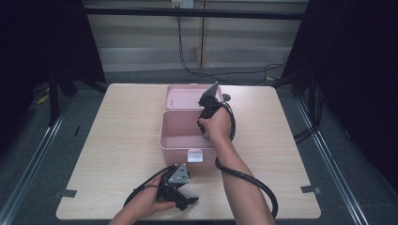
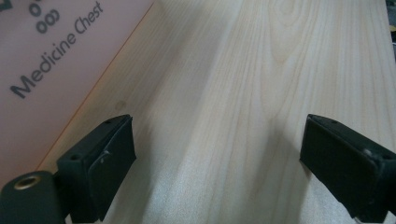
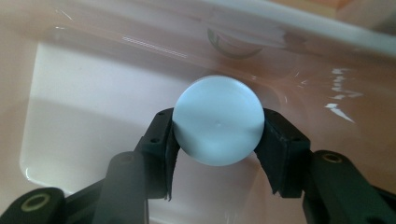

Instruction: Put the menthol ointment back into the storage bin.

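Note:
A pink medicine chest (image 1: 164, 137) stands open at the table's middle, its lid (image 1: 180, 96) laid back behind it. My right gripper (image 3: 218, 119) reaches down into the chest and is shut on a round, pale blue-white thing (image 3: 217, 135), perhaps a bottle seen end on. It hangs above the chest's pale floor (image 3: 84, 107). From the high view, the right hand (image 1: 217, 125) hides that thing. My left gripper (image 1: 190, 192) rests on the table near the front edge. In the left gripper view it (image 2: 217, 126) stands open over bare wood, beside the chest's front wall (image 2: 46, 70).
The wooden table (image 1: 117, 140) has bare room on both sides of the chest. A white latch (image 1: 195, 155) sits on the chest's front. The right gripper's cable (image 1: 248, 180) loops over the front right. Dark curtains and floor rails flank the table.

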`<control>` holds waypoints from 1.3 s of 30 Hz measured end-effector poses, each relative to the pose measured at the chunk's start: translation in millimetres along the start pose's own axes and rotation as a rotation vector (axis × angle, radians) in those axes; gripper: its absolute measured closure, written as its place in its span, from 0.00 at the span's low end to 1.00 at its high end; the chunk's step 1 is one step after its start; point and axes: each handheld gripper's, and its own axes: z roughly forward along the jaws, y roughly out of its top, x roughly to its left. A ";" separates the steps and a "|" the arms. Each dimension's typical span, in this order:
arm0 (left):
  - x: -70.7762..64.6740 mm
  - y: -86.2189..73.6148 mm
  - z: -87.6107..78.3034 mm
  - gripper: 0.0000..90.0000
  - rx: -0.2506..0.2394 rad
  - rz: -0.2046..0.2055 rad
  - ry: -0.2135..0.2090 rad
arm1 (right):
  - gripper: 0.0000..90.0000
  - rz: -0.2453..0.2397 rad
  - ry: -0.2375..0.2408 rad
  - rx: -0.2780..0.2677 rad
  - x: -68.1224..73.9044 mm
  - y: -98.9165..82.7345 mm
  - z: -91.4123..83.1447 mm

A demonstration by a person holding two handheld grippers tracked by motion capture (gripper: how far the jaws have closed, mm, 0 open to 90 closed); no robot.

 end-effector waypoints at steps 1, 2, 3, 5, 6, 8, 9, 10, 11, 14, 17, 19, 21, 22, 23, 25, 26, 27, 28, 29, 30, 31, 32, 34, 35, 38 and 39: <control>0.0 0.0 0.1 0.11 -0.002 -0.002 0.000 | 0.56 -0.001 -0.002 -0.003 0.0 0.0 0.2; -0.1 0.0 0.1 0.11 -0.002 -0.003 0.000 | 0.56 -0.005 -0.004 0.001 0.0 0.0 0.5; -0.1 -0.1 0.1 0.11 -0.003 -0.003 0.000 | 0.56 -0.006 -0.005 0.001 0.1 0.0 0.8; 0.0 -0.1 0.1 0.11 -0.003 -0.002 0.001 | 0.56 -0.006 -0.003 0.000 0.0 -0.1 1.4; 0.0 0.0 0.1 0.11 -0.002 -0.002 0.001 | 0.56 -0.006 -0.005 -0.002 0.2 -0.1 1.7; -0.1 0.0 0.1 0.11 -0.003 -0.002 0.001 | 0.56 -0.013 -0.006 0.000 0.4 0.0 2.5; -0.1 0.0 0.1 0.11 -0.002 -0.002 0.001 | 0.56 -0.012 -0.002 0.002 0.2 0.1 3.1; 0.0 0.0 0.1 0.11 -0.002 -0.001 0.001 | 0.56 -0.016 -0.004 0.007 0.1 0.2 3.6; 0.0 0.0 0.1 0.11 -0.002 -0.002 0.001 | 0.56 -0.015 -0.003 0.005 0.1 0.2 3.8; -0.2 -0.1 0.1 0.11 -0.004 -0.004 0.002 | 0.55 -0.016 -0.004 0.003 0.2 0.2 3.9; -0.3 -0.1 0.1 0.10 -0.003 -0.004 0.003 | 0.55 -0.016 -0.003 -0.004 0.2 -0.1 5.0; -0.3 0.0 0.1 0.10 -0.003 -0.004 0.003 | 0.55 -0.019 -0.002 0.001 0.2 -0.3 6.1; -0.3 -0.1 0.1 0.10 -0.004 -0.004 0.002 | 0.55 -0.017 -0.002 0.000 0.6 -0.4 7.0; 0.0 -0.1 0.3 0.10 -0.005 0.001 -0.001 | 0.54 -0.017 -0.002 -0.006 0.6 -0.4 7.0; 0.0 0.0 0.3 0.10 -0.005 0.001 -0.001 | 0.54 -0.018 -0.001 -0.004 0.7 -0.3 6.8; 0.0 0.0 0.3 0.10 -0.005 0.001 -0.001 | 0.53 -0.018 0.003 -0.003 0.7 -0.3 6.5; 0.0 -0.1 0.3 0.10 -0.005 0.001 -0.001 | 0.54 -0.019 0.000 -0.006 0.7 -0.3 6.0; 0.0 0.0 0.3 0.10 -0.005 0.001 0.000 | 0.54 -0.018 -0.001 -0.009 0.8 -0.4 6.0; 0.0 -0.1 0.3 0.10 -0.005 0.001 0.000 | 0.54 -0.019 -0.001 -0.005 0.9 -0.3 6.0; 0.0 0.0 0.3 0.10 -0.005 0.001 0.000 | 0.54 -0.020 -0.002 -0.006 0.8 -0.3 6.0; 0.0 -0.1 0.3 0.10 -0.005 0.002 -0.001 | 0.54 -0.020 -0.002 -0.005 1.0 -0.3 6.0; 0.0 0.0 0.3 0.10 -0.005 0.001 -0.001 | 0.54 -0.020 -0.002 -0.006 1.0 -0.3 6.0; 0.0 -0.1 0.3 0.10 -0.004 0.002 0.000 | 0.54 -0.020 -0.002 -0.007 0.9 -0.4 6.0; 0.0 -0.1 0.3 0.10 -0.005 0.001 -0.001 | 0.54 -0.022 -0.001 -0.003 1.0 -0.5 6.1; 0.0 0.0 0.3 0.10 -0.005 0.001 -0.001 | 0.54 -0.022 0.001 -0.002 0.8 -0.5 5.9; 0.0 0.0 0.3 0.10 -0.005 0.001 -0.001 | 0.54 -0.023 -0.001 0.000 0.9 -0.7 5.0; 0.0 0.0 0.3 0.10 -0.005 0.001 -0.001 | 0.54 -0.022 -0.001 0.000 1.0 -0.8 4.8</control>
